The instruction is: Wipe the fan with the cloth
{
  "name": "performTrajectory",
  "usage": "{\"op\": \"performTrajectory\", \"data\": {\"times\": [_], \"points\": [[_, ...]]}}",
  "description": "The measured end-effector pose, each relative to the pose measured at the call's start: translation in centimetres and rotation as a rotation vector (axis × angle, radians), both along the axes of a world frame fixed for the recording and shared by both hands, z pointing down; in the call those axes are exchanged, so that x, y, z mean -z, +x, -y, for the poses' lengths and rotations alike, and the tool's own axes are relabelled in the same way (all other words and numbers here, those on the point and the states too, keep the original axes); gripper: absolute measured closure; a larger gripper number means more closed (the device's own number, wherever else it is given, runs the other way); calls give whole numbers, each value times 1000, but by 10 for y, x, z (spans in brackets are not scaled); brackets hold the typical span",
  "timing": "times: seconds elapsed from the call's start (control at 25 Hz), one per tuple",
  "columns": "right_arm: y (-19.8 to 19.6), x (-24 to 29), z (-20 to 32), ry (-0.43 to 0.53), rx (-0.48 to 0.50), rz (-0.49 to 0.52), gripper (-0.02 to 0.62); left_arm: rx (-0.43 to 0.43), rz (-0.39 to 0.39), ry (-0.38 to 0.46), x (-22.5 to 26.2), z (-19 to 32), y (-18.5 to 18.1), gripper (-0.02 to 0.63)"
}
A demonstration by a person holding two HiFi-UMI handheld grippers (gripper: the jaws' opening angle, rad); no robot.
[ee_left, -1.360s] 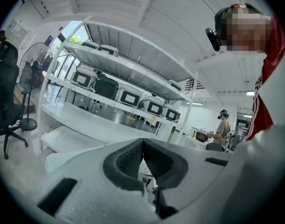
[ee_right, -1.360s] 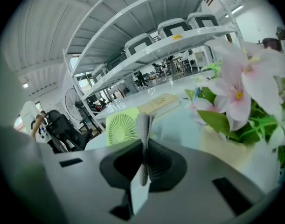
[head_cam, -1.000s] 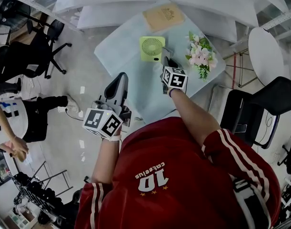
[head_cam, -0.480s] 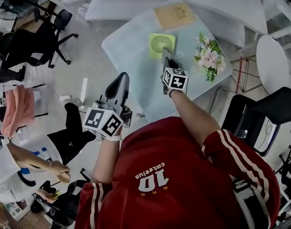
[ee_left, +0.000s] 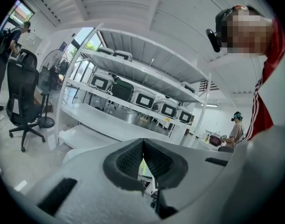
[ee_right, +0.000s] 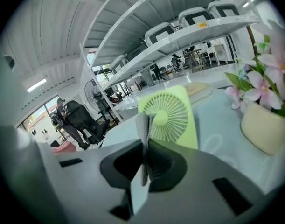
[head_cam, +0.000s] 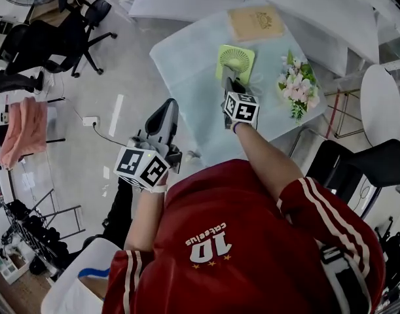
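Shifted along the near edge of the fan (head_cam: 236, 61) on the bench (head_cam: 193, 64), the right tool (head_cam: 232, 84) is found clamped on the cloth (ee_right: 143, 129), the left tool (head_cam: 168, 104) held closed, empty, off the bench.

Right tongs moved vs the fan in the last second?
Yes. The right tongs shifted left, from beside the fan's right edge to in front of it.

I found the head view bright and evenly lit, with soft shadows and no glare on the pale table (head_cam: 186, 64). Both gripper views bulged hard at the rims and darkened into a round vignette. Close to the lenses the jaws blurred; the fan (ee_right: 175, 120) beyond looked fairly sharp. A strip light (ee_right: 36, 85) glowed far left.
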State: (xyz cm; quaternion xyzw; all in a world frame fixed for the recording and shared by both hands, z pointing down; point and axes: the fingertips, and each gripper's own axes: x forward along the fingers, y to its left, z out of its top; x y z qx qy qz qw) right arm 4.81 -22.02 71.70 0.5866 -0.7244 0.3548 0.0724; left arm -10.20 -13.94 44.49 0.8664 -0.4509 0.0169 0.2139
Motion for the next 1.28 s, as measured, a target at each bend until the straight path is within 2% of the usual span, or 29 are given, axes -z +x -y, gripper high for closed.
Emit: {"op": "performTrajectory", "data": {"times": [0.56,1.28], "points": [[-19,-7,21,2,46,22,582,118,6,-34,-10,-7,-25,601],[-20,-23,26,-40,51,35,581,147,45,-48,-14,-16,-28,601]]}}
